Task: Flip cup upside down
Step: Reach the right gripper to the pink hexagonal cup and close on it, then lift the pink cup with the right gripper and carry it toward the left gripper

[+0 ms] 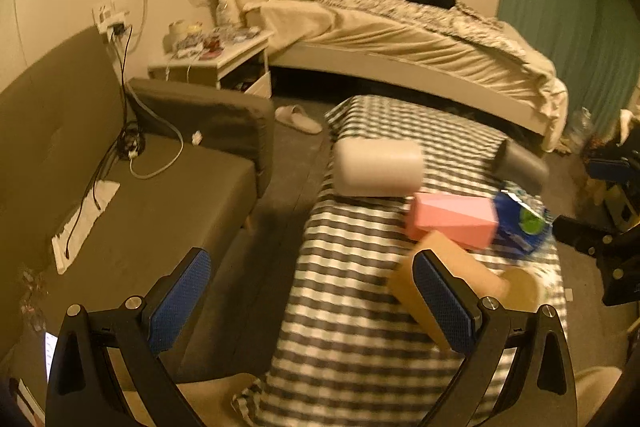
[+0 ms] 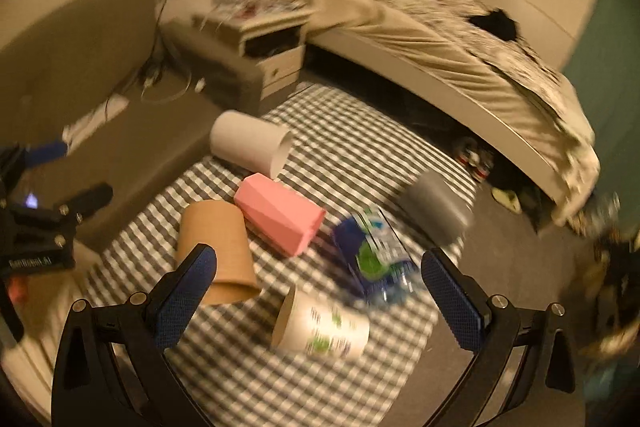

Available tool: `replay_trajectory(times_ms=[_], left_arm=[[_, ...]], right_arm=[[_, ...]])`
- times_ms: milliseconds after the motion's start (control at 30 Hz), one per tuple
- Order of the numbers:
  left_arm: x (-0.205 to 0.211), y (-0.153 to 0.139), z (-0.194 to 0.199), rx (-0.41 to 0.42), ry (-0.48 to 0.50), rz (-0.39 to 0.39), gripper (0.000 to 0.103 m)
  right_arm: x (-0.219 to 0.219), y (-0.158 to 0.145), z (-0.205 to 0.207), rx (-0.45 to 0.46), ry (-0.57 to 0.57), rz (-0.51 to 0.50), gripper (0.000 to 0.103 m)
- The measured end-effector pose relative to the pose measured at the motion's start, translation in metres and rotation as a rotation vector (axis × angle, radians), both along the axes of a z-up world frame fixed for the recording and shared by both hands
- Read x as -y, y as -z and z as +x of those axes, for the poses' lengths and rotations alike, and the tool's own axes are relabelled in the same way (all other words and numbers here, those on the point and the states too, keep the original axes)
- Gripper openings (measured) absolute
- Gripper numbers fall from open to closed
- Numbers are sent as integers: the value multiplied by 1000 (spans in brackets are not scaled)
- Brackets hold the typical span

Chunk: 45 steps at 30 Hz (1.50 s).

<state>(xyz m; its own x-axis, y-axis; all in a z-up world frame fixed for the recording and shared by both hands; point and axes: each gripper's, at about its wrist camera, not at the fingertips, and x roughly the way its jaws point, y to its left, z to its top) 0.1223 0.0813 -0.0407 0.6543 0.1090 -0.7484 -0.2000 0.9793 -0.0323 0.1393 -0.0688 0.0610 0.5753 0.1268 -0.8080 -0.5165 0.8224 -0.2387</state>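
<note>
The right gripper (image 2: 318,291) is held wide open above the near end of the checked table (image 2: 248,371), nothing between its fingers (image 2: 186,297). The printed cup (image 2: 320,327) lies on its side just beyond and between them, mouth to the left. Further out lie the brown cup (image 2: 214,247), upside down already, the pink cup (image 2: 280,219) on its side, a blue packet (image 2: 376,259), a grey cup (image 2: 436,207) at the right and a white cup (image 2: 250,145) far off, also on its side. The left gripper (image 1: 312,301) is likewise spread and empty, held over the table's left edge, with the brown cup partly behind its right finger

The step in hand is judged to be the reach for the printed cup. The fingers are best brought down across its round body, near the middle, so it cannot roll away; the grip should be light, as thin walls would likely buckle. The right gripper is pitched down and forward, and the picture is blurred
</note>
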Motion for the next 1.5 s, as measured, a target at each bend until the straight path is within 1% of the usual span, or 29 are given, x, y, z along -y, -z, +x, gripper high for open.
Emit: replay_trajectory(times_ms=[100, 133, 267, 400, 433, 533, 633, 800, 833, 867, 933, 1033, 1100, 1133, 1233, 1300, 1433, 1467, 1500], left_arm=[[-11, 16, 17, -36, -21, -9, 103], [-15, 23, 24, -50, -27, -10, 103], [-22, 41, 43, -87, -38, -15, 103], [-27, 54, 57, -111, -36, -13, 103], [-28, 59, 61, -121, -36, -11, 103], [-31, 66, 66, -140, -40, -11, 103], [-31, 71, 69, -153, -37, -12, 103], [-28, 77, 73, -163, -31, -17, 103], [-27, 78, 74, -166, -29, -16, 103], [-27, 79, 74, -173, -27, -15, 103], [-26, 81, 74, -177, -26, -12, 103], [-24, 76, 73, -174, -28, -6, 103], [-23, 72, 70, -166, -28, -3, 103], [-22, 67, 69, -159, -28, -2, 103], [-18, 52, 61, -132, -22, -3, 103], [-14, 42, 55, -113, -16, -1, 103], [-7, 16, 35, -66, -4, -4, 103], [-5, 8, 28, -54, -4, -4, 103], [-4, 1, 20, -43, -2, -8, 103]], right_arm=[[-19, 24, 31, -78, -76, -68, 103], [-25, 35, 43, -111, -103, -97, 101], [-40, 68, 78, -209, -165, -162, 97], [-53, 94, 98, -273, -236, -217, 91], [-56, 101, 103, -291, -266, -243, 89], [-62, 117, 111, -344, -341, -284, 88], [-66, 129, 119, -401, -406, -277, 88], [-68, 148, 127, -496, -440, -256, 88], [-67, 151, 130, -512, -435, -242, 84], [-67, 154, 131, -525, -435, -232, 77], [-66, 161, 132, -552, -438, -222, 70], [-71, 173, 126, -539, -432, -212, 69], [-66, 168, 126, -530, -402, -163, 64], [-58, 158, 125, -522, -380, -143, 62], [-47, 140, 123, -456, -320, -129, 60], [-40, 126, 116, -429, -287, -118, 60], [-29, 90, 93, -383, -219, -125, 60], [-25, 70, 87, -367, -201, -134, 60], [-22, 57, 73, -349, -170, -149, 60]])
